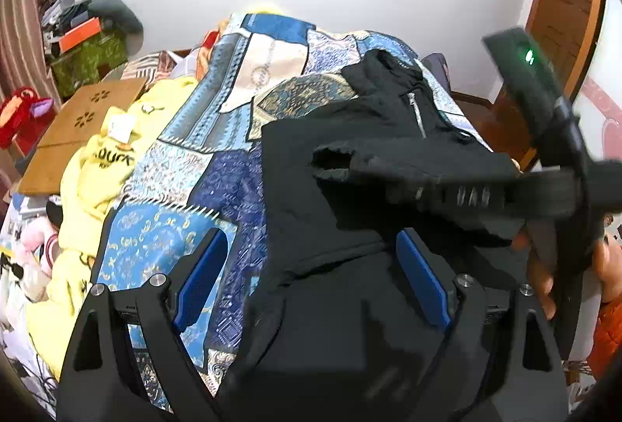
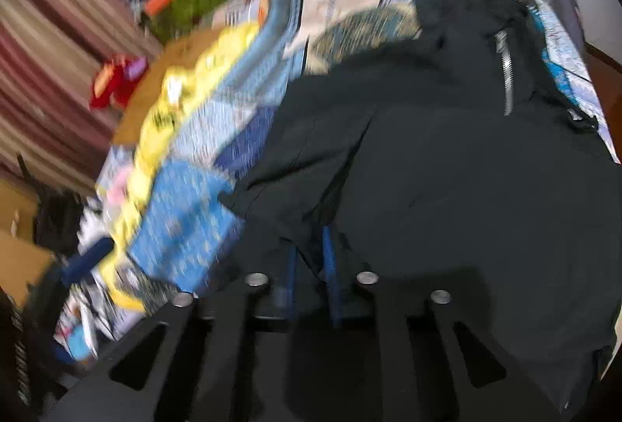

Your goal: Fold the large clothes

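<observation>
A large black zip-up garment (image 1: 342, 157) lies on a blue patchwork quilt (image 1: 186, 157) on a bed, its silver zipper (image 1: 416, 111) near the far end. My left gripper (image 1: 311, 266) is open just above the garment's near edge, blue pads wide apart and empty. My right gripper (image 1: 338, 165) reaches in from the right in the left wrist view, shut on the garment's sleeve, holding it lifted over the body. In the blurred right wrist view its blue pads (image 2: 328, 266) pinch black fabric (image 2: 447, 188), with the quilt (image 2: 186, 219) to the left.
A yellow garment (image 1: 105, 165) lies along the quilt's left side. A wooden board (image 1: 81, 126), a red plush toy (image 1: 23, 114) and stacked boxes (image 1: 85, 44) sit further left. A wooden door (image 1: 563, 6) stands at the right, a white wall behind.
</observation>
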